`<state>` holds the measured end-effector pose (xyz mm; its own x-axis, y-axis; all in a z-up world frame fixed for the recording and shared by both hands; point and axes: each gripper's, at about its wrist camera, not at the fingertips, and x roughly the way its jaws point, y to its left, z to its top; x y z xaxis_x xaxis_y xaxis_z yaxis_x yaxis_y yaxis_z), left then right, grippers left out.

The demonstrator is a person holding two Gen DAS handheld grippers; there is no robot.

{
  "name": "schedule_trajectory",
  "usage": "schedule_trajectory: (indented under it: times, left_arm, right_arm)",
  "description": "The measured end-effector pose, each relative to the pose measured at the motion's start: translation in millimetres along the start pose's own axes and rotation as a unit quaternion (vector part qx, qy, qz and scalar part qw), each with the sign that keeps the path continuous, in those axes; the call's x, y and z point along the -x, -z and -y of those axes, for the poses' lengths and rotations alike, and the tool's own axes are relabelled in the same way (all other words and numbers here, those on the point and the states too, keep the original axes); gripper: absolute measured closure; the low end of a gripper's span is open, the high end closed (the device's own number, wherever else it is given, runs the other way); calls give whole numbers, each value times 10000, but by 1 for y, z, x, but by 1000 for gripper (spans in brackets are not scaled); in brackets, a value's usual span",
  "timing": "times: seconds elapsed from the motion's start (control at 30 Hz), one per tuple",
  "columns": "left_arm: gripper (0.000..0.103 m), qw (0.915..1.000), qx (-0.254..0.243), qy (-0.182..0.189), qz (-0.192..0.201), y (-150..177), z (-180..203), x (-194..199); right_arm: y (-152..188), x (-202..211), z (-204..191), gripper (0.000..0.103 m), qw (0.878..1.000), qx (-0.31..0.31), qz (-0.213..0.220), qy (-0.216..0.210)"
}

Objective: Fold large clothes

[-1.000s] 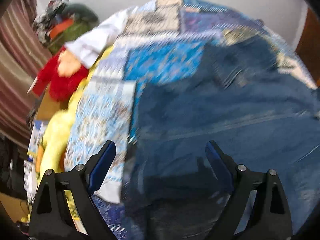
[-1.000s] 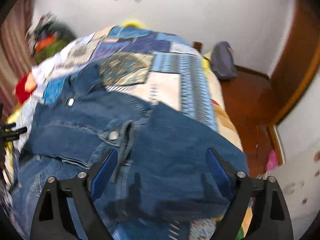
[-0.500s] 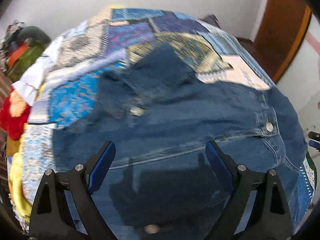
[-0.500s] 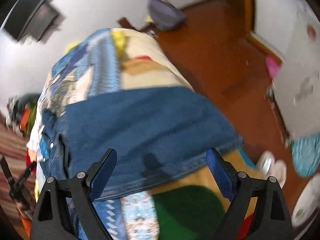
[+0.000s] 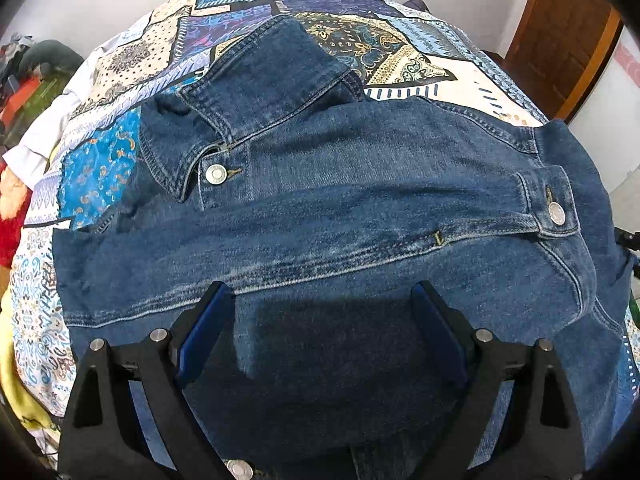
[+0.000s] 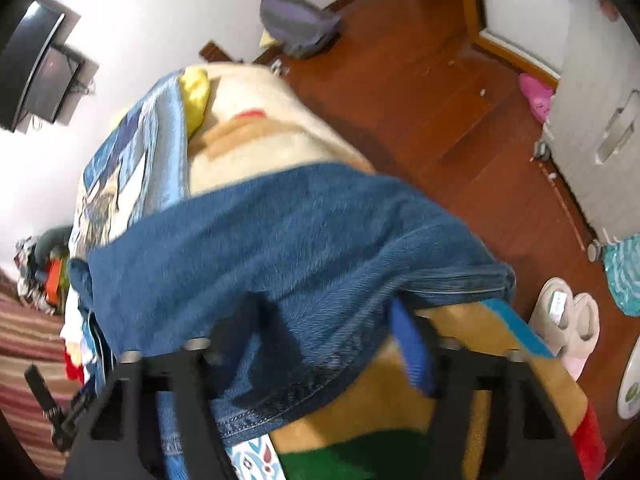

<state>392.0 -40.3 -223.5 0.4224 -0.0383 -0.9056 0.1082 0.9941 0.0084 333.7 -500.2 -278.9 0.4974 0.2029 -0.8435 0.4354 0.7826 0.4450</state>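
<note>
A dark blue denim jacket [image 5: 360, 200] lies spread on the patchwork quilt [image 5: 360, 40], collar to the upper left, with metal buttons showing. My left gripper [image 5: 320, 320] hovers open just above the jacket's near part, nothing between its fingers. In the right wrist view the jacket's edge [image 6: 280, 240] hangs over the side of the bed. My right gripper [image 6: 328, 332] is closing there. A bunched fold of denim fills the gap, partly covers the left finger and meets the blue pad of the right finger [image 6: 412, 352].
A red and yellow soft toy [image 5: 12, 208] and piled clothes [image 5: 36, 76] lie at the bed's left side. Right of the bed is wooden floor [image 6: 440, 100] with a grey bag [image 6: 296, 20], slippers [image 6: 568, 320] and a white cabinet [image 6: 600, 100]. A screen [image 6: 36, 68] hangs on the wall.
The left gripper has swung right, from the jacket's left edge to over its middle. The right gripper has rolled and dropped to the jacket's edge at the bedside, and its jaws have narrowed onto the denim.
</note>
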Motion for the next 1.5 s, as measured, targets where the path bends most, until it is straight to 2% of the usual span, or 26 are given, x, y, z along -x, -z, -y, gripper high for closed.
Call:
schedule_trajectory:
  times: [0.03,0.13,0.33,0.47,0.63,0.73,0.87,0.97,1.07,1.17,1.23,1.33,1.5]
  left_arm:
    - [11,10000,-2,-10,12,1,0,1]
    - [11,9998,-67,-126,125,6,-2,12]
    - [11,9980,-170,-336,509,16,-14,42]
    - [11,9956,-45,-413,840,26,-33,71]
    - [11,9915,140,-506,1187,38,-58,103]
    - [11,9883,299,-575,1382,52,-78,123]
    - [11,9855,450,-721,1470,72,-100,137]
    - [11,9845,544,-883,1413,88,-116,140]
    - [11,9857,651,-920,1257,100,-128,137]
    - [11,9874,676,-893,1116,106,-132,132]
    - [11,9886,582,-865,1090,104,-127,130]
    - [11,9888,336,-870,1167,92,-109,132]
    - [11,9879,-235,-715,1360,54,-61,129]
  right_arm:
    - [-2,4,-3,75,10000,31,75,-21]
    - [-3,23,-18,84,9989,270,365,-93]
    - [-8,86,-78,89,9869,958,1158,-589]
    - [-2,129,-147,89,9674,1518,1626,-1209]
    - [23,142,-233,89,9453,2014,1504,-2078]
    - [50,122,-285,89,9359,2393,1171,-2303]
    - [100,70,-332,89,9287,2814,432,-2376]
    - [142,20,-350,89,9266,3132,-160,-2073]
    - [168,-20,-339,89,9267,3285,-738,-1669]
    - [180,-44,-321,89,9295,3278,-1123,-1263]
    - [177,-45,-311,89,9294,3230,-1275,-1248]
    - [162,-24,-300,89,9291,3306,-1078,-1261]
    - [124,28,-284,89,9249,3673,-112,-977]
